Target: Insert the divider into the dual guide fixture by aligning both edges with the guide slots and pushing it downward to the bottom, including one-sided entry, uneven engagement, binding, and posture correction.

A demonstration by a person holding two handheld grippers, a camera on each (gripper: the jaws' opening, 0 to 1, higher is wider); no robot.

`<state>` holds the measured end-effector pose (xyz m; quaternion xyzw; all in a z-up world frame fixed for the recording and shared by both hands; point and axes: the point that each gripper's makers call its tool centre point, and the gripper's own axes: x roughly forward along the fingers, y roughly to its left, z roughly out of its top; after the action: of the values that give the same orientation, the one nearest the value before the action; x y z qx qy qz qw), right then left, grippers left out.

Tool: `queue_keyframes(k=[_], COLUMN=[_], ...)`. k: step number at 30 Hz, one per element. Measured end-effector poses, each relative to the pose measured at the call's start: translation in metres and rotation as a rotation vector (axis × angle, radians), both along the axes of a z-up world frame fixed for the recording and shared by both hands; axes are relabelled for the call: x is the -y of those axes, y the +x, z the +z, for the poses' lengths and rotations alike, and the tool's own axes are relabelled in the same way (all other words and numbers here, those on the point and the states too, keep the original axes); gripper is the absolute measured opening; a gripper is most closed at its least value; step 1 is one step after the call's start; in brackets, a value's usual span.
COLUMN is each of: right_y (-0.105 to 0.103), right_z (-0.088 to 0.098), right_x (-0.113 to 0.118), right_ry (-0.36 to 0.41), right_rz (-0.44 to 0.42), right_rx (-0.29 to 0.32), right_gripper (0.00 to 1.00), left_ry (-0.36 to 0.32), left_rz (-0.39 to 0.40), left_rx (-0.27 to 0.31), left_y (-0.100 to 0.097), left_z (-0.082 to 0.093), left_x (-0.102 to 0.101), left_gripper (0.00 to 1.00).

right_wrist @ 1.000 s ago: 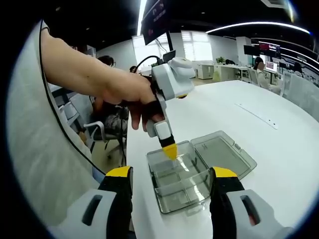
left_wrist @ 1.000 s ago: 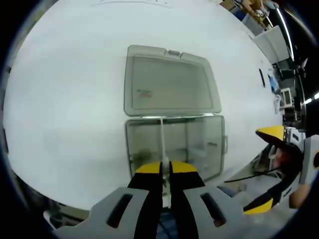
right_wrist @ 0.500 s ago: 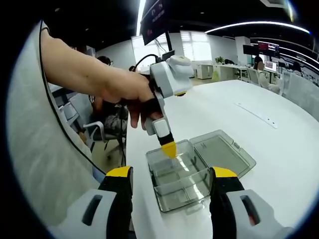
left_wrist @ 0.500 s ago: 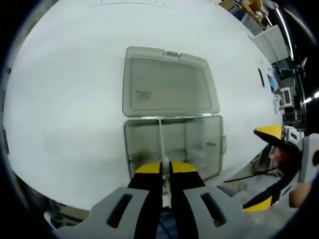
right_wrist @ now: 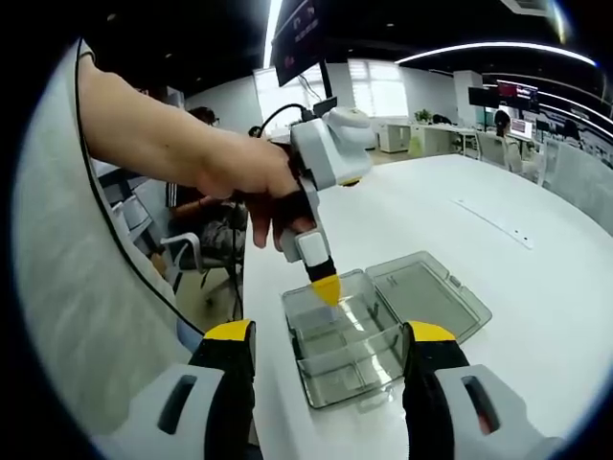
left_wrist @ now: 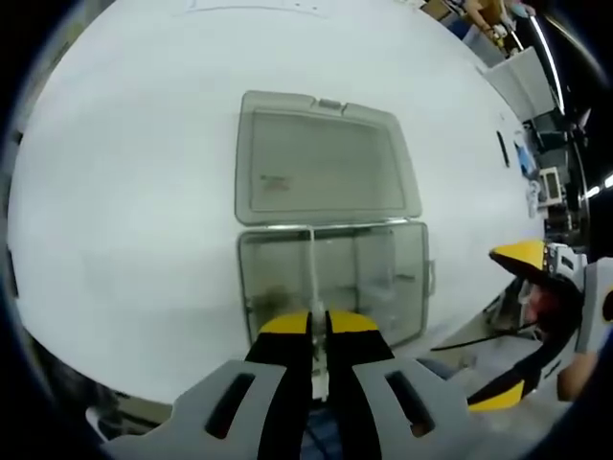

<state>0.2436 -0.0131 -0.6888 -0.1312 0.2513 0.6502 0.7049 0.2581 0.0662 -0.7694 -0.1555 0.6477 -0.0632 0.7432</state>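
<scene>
1. A white table (left_wrist: 124, 192) is carrying everything.
2. A clear plastic box (left_wrist: 335, 278) is sitting on it, lid (left_wrist: 326, 158) lying open.
3. The right gripper (right_wrist: 326, 369) is hovering nearby, jaws spread.
4. The left gripper (left_wrist: 319, 335) is pinching the thin divider (left_wrist: 312, 264), standing inside the box.

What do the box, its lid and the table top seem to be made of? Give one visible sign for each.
Box: likely clear, smoky plastic, since its inner walls and the table show through.
Lid: apparently the same see-through plastic, glossy, with moulded rims.
Table: a smooth, white, matt top, perhaps laminate; the pictures leave that open.
</scene>
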Motion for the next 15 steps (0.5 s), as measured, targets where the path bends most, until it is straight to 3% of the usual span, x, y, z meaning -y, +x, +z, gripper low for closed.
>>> queue_keyframes(k=[15], right_y=[0.0036], right_z=[0.0016], right_x=[0.0031], right_ry=[0.003], right_rz=[-0.015], right_rx=[0.004], right_gripper=[0.59], left_ry=[0.01], left_rz=[-0.005], left_rx=[-0.024], left_y=[0.0002], left_z=[0.0001], left_x=[-0.0012], left_gripper=[0.0])
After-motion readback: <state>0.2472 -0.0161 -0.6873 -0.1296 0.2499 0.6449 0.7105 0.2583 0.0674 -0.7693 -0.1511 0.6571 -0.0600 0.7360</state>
